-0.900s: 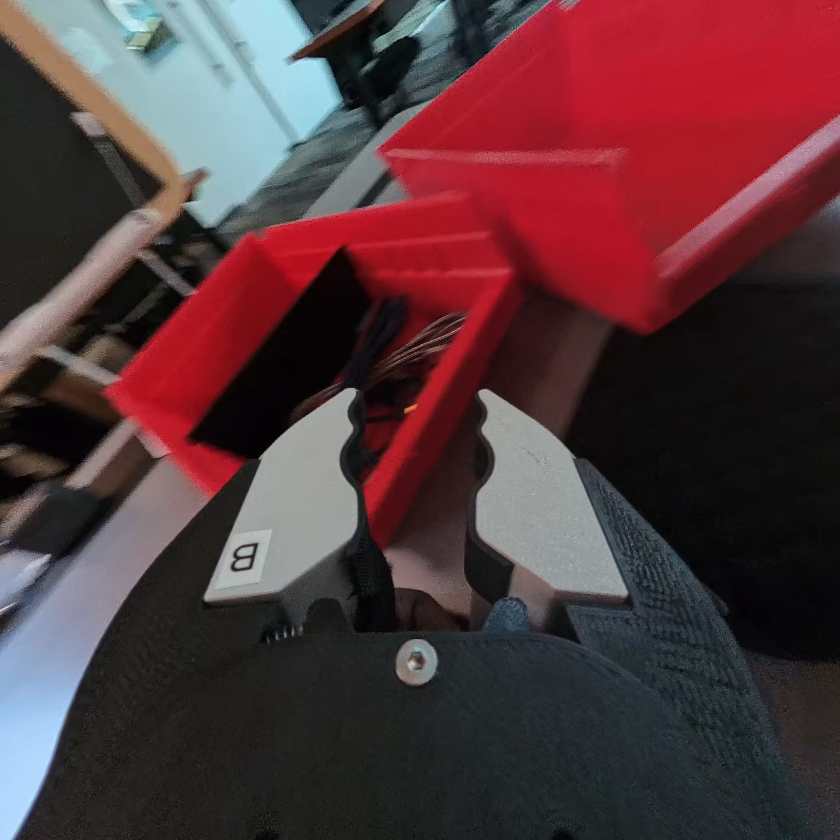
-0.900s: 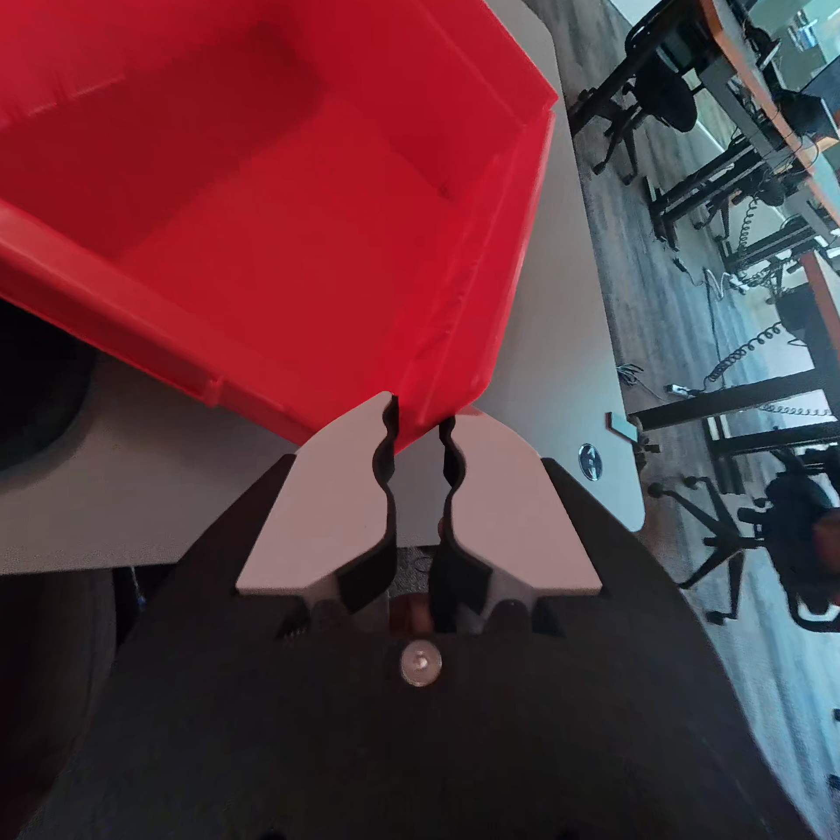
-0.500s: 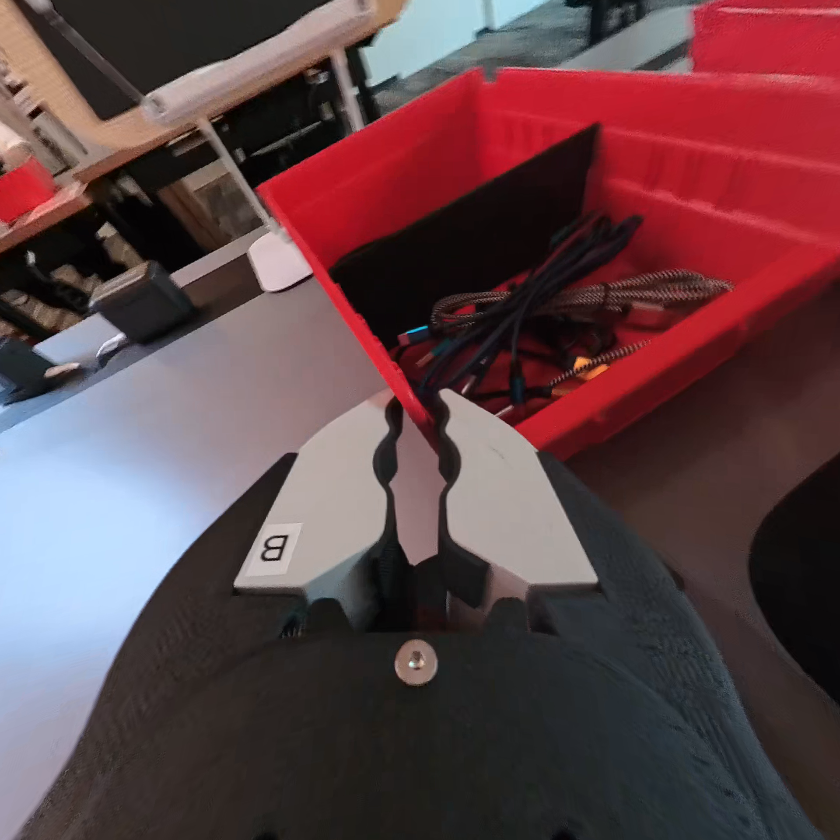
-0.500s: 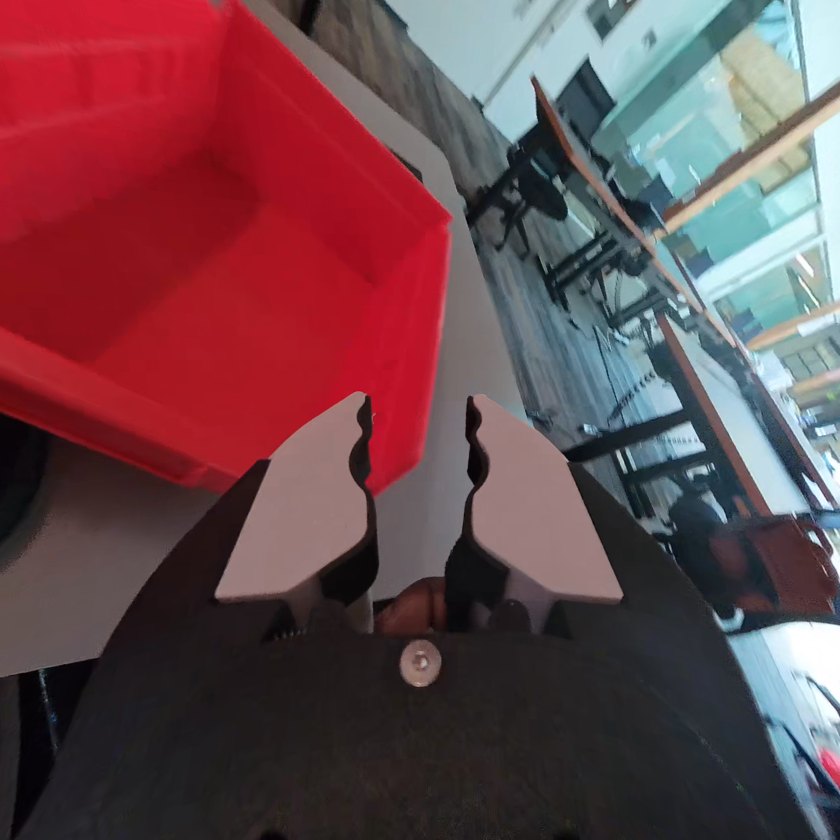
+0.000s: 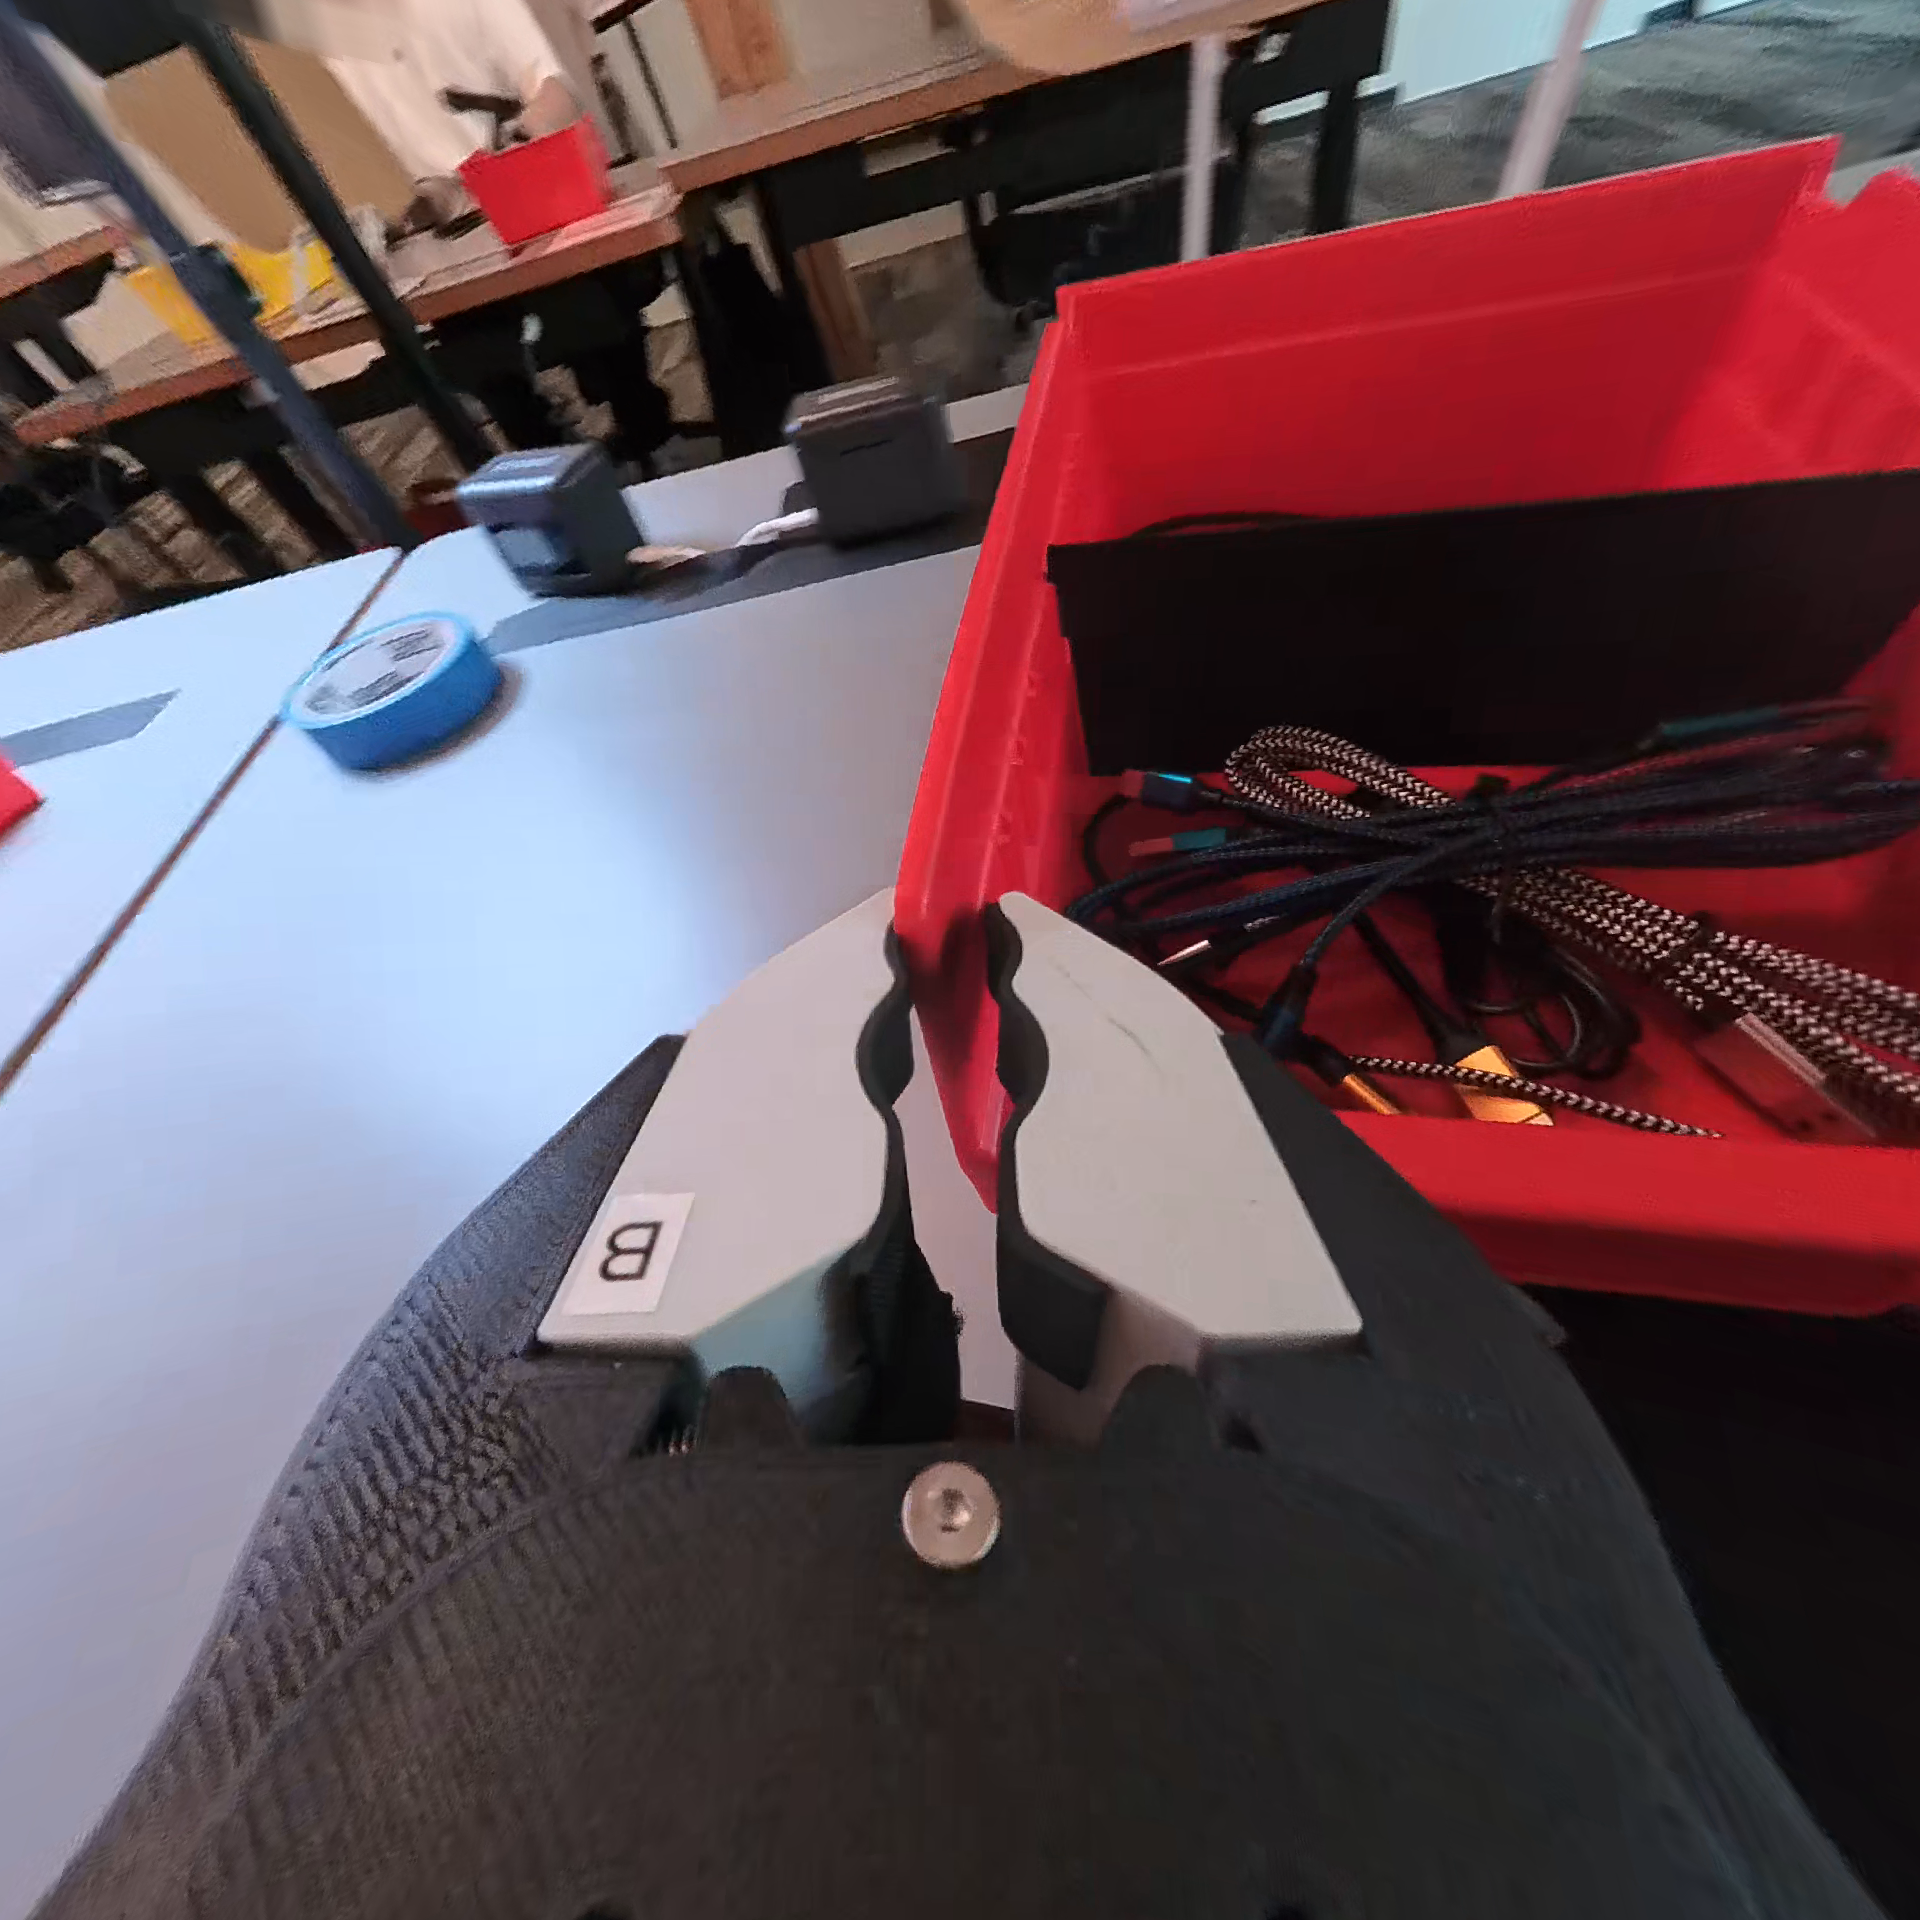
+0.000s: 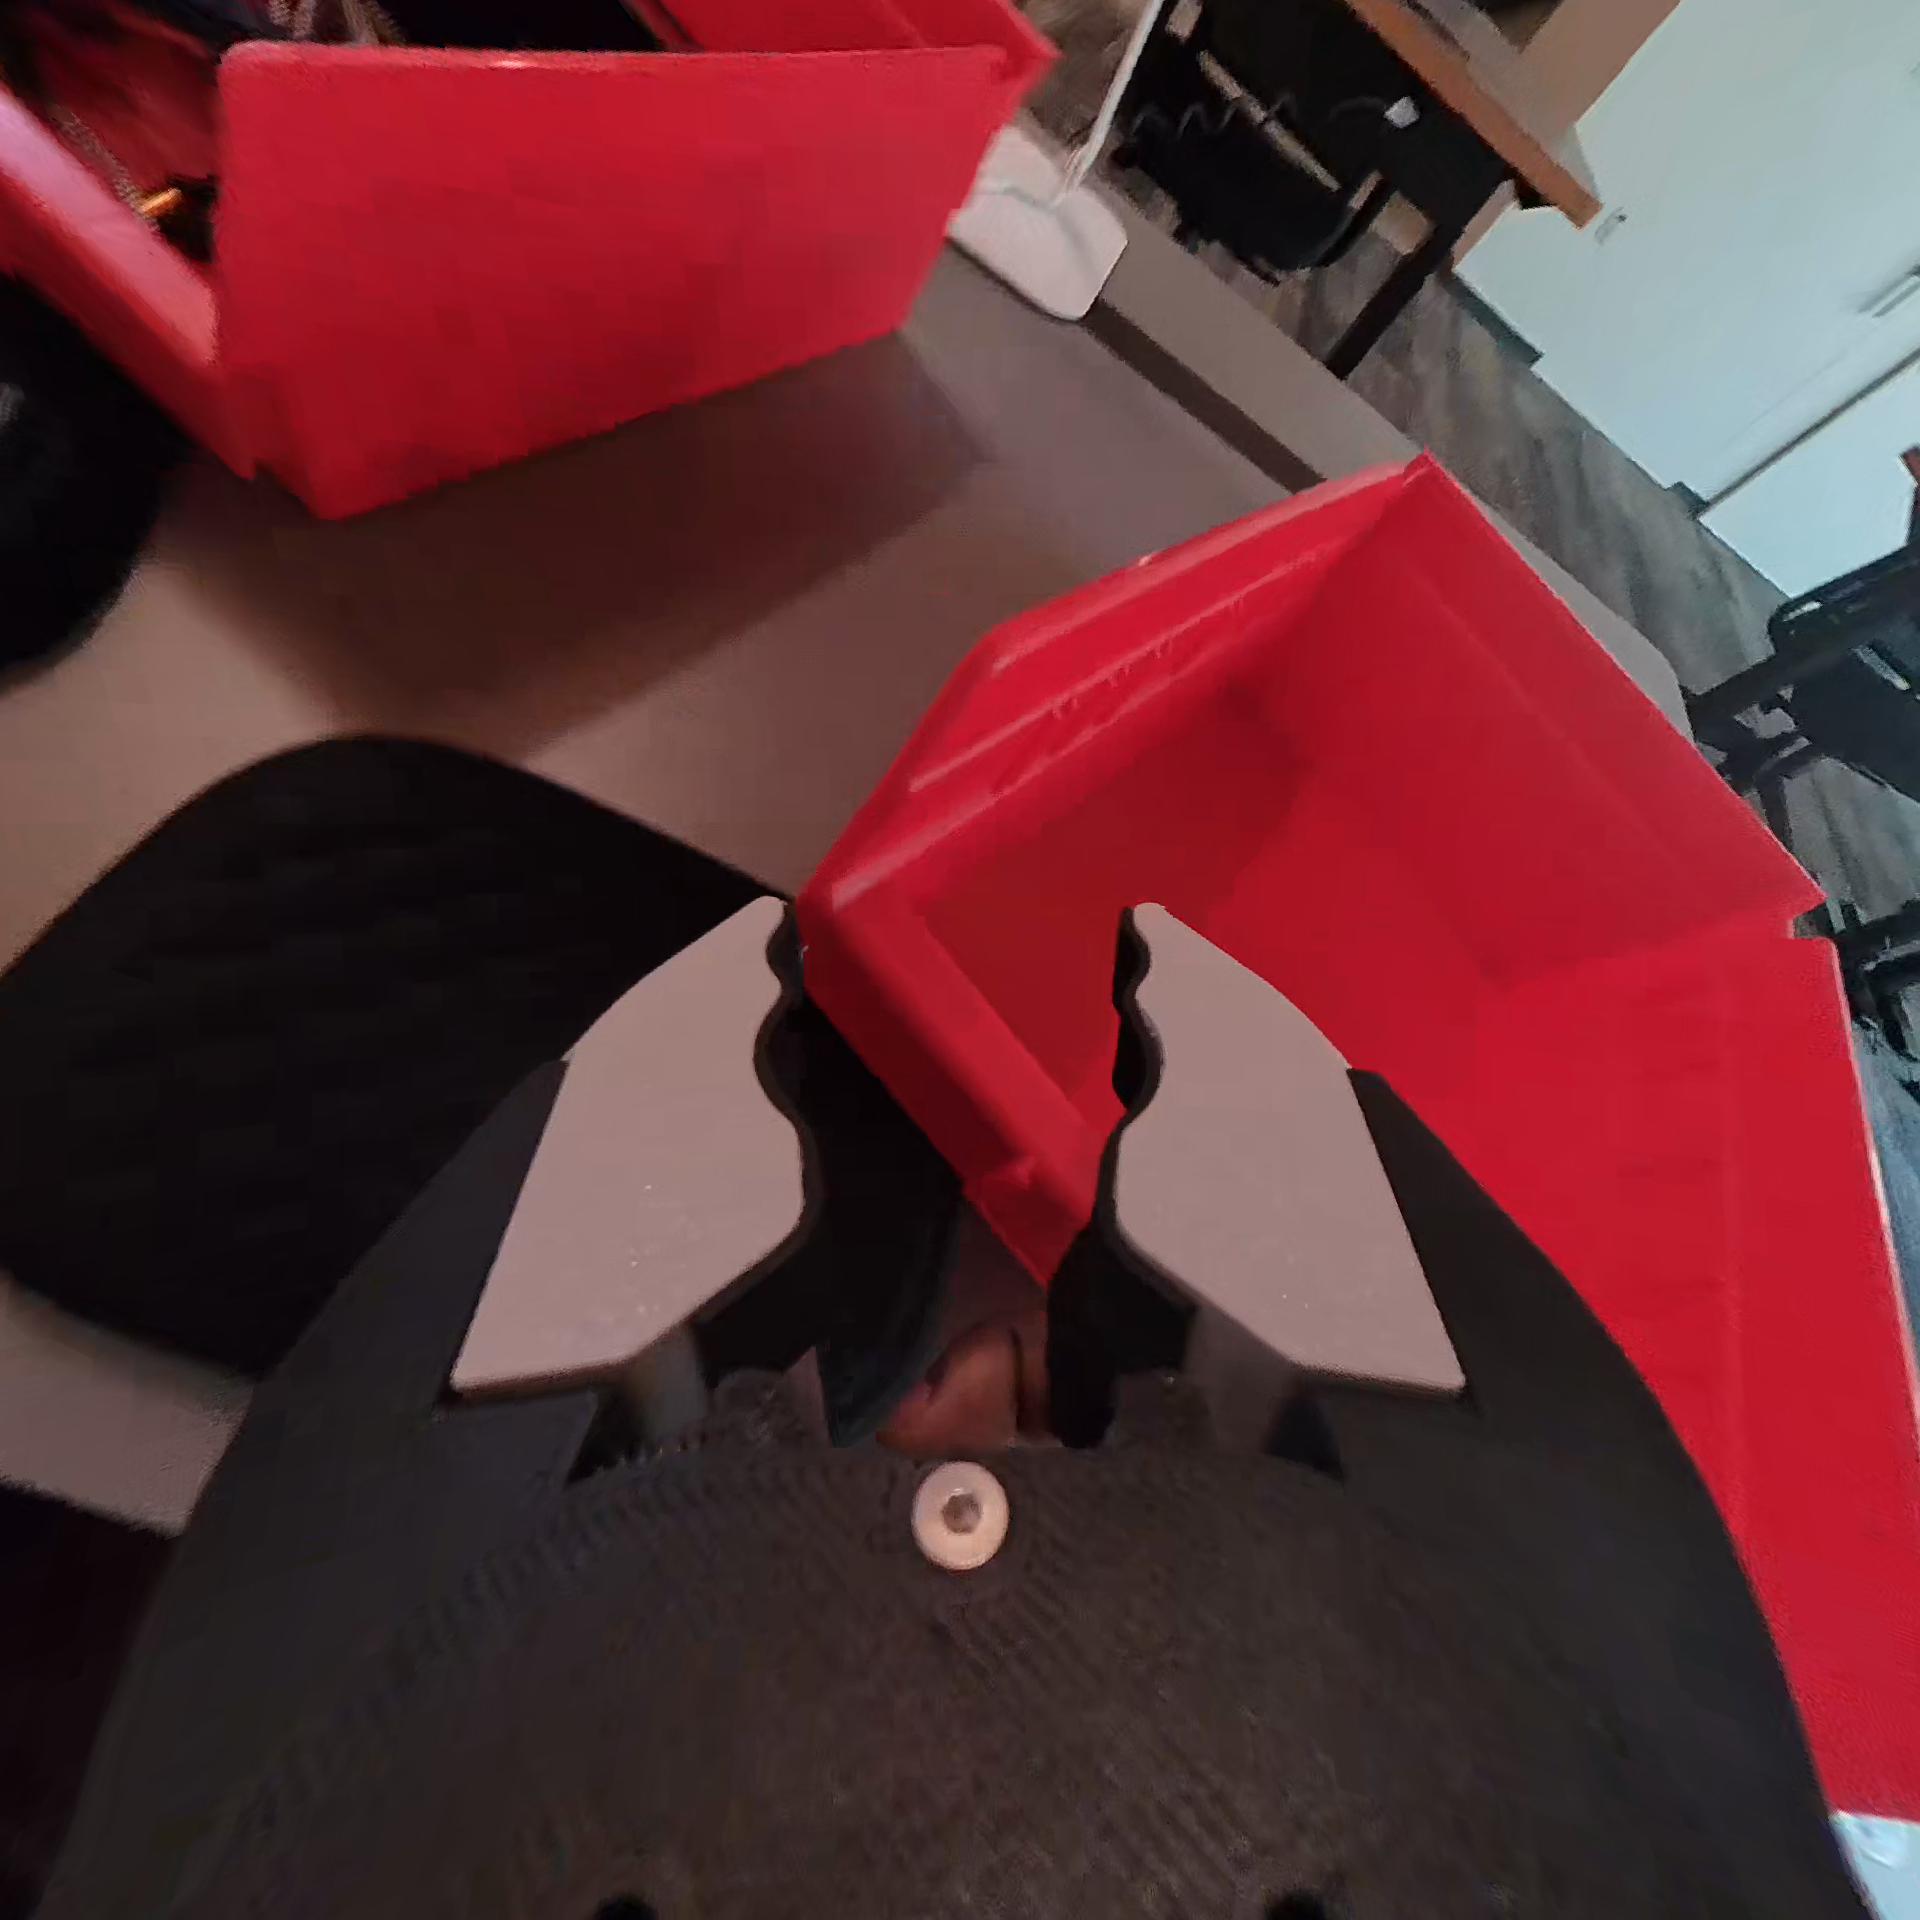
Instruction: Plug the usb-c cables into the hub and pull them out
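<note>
A red bin [image 5: 1351, 343] holds several braided and black USB cables [image 5: 1507, 862] in front of a black divider [image 5: 1455, 613]. My left gripper [image 5: 948, 920] is closed down on this bin's near-left corner wall. My right gripper [image 6: 956, 914] is open wide, with the near corner of a second, empty red bin [image 6: 1507, 883] between its jaws. The cable bin [image 6: 571, 260] also shows at the far left of the right wrist view. No hub is in view.
A blue tape roll [image 5: 395, 686] and two dark grey boxes [image 5: 551, 520] [image 5: 873, 457] stand on the grey table [image 5: 416, 1039] left of the cable bin. A black mat [image 6: 312, 987] lies between the two bins. Desks and chairs stand beyond the table. The gap from one gripper's tips to the other's is roughly 40 cm.
My left gripper closed from wide open onto the cable bin's corner and swung left. My right gripper opened from nearly shut to wide and moved to the empty bin's near corner.
</note>
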`<state>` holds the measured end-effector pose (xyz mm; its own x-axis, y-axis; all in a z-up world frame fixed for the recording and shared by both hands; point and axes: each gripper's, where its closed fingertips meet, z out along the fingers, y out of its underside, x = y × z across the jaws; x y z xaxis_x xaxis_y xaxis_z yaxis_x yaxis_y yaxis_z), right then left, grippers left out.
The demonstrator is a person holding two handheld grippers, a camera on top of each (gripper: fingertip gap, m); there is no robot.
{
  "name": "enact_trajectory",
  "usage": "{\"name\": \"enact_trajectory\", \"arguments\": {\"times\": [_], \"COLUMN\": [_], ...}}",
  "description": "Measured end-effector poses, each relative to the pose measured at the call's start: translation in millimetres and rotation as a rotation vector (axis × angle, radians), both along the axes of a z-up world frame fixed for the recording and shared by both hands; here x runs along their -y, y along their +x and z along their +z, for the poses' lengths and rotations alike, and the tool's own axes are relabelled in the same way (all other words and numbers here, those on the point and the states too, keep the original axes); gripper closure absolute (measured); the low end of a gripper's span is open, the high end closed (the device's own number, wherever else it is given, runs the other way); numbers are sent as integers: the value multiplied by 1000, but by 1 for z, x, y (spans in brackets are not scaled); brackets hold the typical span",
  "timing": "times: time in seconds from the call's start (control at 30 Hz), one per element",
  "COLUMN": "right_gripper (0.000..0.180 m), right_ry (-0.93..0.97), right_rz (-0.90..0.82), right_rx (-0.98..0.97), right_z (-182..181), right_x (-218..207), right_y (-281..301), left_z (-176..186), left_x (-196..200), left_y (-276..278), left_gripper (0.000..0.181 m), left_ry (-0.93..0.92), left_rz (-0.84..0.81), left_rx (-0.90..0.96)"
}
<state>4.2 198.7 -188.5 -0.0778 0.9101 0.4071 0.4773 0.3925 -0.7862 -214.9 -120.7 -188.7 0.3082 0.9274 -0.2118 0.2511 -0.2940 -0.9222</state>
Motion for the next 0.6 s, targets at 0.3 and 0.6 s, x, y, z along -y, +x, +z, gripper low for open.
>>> {"name": "enact_trajectory", "arguments": {"times": [0.3,0.6], "right_gripper": [159,162], "right_ry": [-69,-67], "right_rz": [-141,-166], "right_rx": [-50,-101], "right_z": [-2,-19], "right_x": [-9,-63], "right_y": [-40,-74], "left_z": [-3,-7], "left_x": [93,128], "left_y": [0,24], "left_gripper": [173,175], "left_ry": [6,38], "left_rz": [163,116], "left_rx": [57,209]}}
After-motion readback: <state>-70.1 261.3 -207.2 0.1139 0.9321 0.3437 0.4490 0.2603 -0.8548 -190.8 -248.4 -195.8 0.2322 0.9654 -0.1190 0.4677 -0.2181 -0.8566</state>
